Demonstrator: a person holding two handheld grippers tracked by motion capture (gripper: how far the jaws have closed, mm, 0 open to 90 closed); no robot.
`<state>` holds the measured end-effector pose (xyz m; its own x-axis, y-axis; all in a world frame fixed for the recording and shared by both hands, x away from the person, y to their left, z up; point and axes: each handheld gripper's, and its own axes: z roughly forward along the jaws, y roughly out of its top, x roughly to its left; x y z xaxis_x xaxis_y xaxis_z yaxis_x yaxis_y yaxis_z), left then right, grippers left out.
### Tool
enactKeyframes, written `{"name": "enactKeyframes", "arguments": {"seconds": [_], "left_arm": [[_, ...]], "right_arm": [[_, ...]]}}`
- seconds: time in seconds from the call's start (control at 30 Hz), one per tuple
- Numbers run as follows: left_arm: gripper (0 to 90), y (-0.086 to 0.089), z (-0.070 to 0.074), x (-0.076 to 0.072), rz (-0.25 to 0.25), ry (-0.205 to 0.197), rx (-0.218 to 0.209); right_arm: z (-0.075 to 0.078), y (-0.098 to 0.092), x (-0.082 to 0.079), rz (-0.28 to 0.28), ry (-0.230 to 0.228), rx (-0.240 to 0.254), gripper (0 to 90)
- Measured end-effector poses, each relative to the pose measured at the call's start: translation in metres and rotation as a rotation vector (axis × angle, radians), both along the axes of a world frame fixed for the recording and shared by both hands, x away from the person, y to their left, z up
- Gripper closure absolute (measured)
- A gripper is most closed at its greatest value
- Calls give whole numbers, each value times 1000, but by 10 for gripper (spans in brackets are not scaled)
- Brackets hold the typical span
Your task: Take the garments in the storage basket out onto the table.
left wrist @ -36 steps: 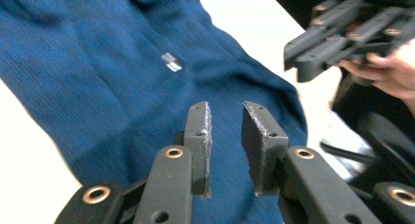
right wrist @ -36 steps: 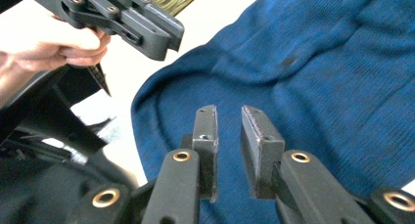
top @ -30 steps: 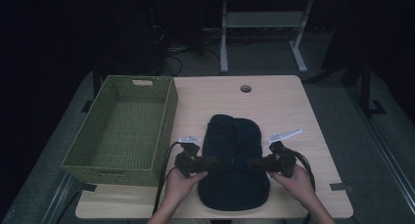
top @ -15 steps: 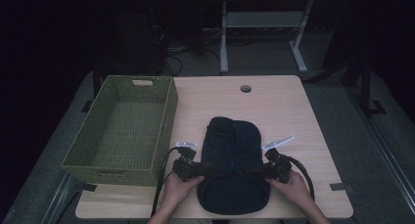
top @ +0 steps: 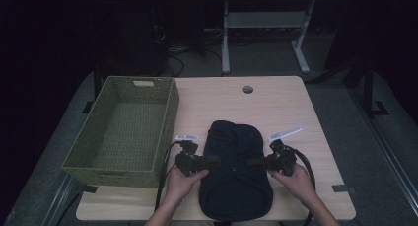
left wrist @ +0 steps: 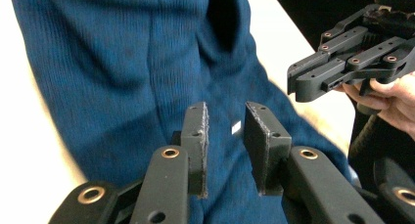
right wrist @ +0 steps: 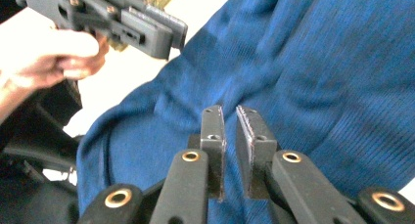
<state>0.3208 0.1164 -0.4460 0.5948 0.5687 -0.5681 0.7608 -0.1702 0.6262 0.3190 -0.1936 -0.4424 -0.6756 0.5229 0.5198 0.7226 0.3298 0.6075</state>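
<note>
A dark blue knit garment point(top: 236, 191) lies folded on the table, its near end by the front edge. My left gripper point(top: 214, 162) points right over its left side. The jaws stand apart above the knit point(left wrist: 122, 62) with nothing between them point(left wrist: 225, 106). My right gripper point(top: 251, 163) points left over the right side, facing the other. Its jaws have just been opening to a narrow gap point(right wrist: 230, 109), and no cloth point(right wrist: 333, 62) is between them. The two sets of fingertips are a short way apart. Each gripper view shows the opposite gripper: the right one point(left wrist: 298, 82) and the left one point(right wrist: 176, 31).
A green woven basket point(top: 170, 112) with nothing in it stands at the table's left, close to my left hand. Two small white tags point(top: 187, 137) point(top: 285, 133) lie beside the garment. The wooden table point(top: 276, 102) has a cable hole point(top: 247, 89) at the back.
Both grippers slid a little toward the near edge half a second ago and have come back forward. The garment lies much as before.
</note>
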Motion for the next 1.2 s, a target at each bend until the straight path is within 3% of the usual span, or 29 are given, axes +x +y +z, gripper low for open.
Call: {"name": "enactKeyframes", "arguments": {"seconds": [0.07, 0.27, 0.33, 0.43, 0.63, 0.67, 0.7, 0.73, 0.87, 1.03, 1.1, 1.2], "left_arm": [[709, -2, 5, 8, 0, -9, -1], [713, -4, 7, 14, 10, -15, -15], [713, -6, 6, 23, 35, -14, -36], [713, -9, 6, 30, 48, -19, -34], [713, -18, 5, 59, 90, -14, -31], [713, -21, 1, 68, 102, 7, -20], [713, -21, 1, 68, 102, 7, -20], [713, -24, -5, 74, 105, 25, 6], [712, -29, -14, 78, 106, 56, 31], [719, -32, -23, 80, 105, 74, 55], [726, -32, -23, 80, 105, 70, 61], [719, -33, -23, 81, 108, 71, 59]], "right_arm": [[7, -2, 12, -23, -12, 7, 807], [8, -3, 20, -31, -16, 5, 807], [9, -1, 27, -40, -13, 9, 808], [9, 1, 34, -45, -12, 10, 807], [14, 10, 60, -72, -15, 25, 808], [11, 13, 71, -85, -5, 27, 810], [11, 13, 71, -85, -5, 27, 810], [6, 16, 78, -98, 15, 22, 811], [-8, 19, 87, -114, 54, -8, 811], [-31, 16, 92, -125, 122, -39, 831], [-36, 12, 93, -134, 129, -14, 844], [-35, 9, 93, -140, 137, -30, 832]]}}
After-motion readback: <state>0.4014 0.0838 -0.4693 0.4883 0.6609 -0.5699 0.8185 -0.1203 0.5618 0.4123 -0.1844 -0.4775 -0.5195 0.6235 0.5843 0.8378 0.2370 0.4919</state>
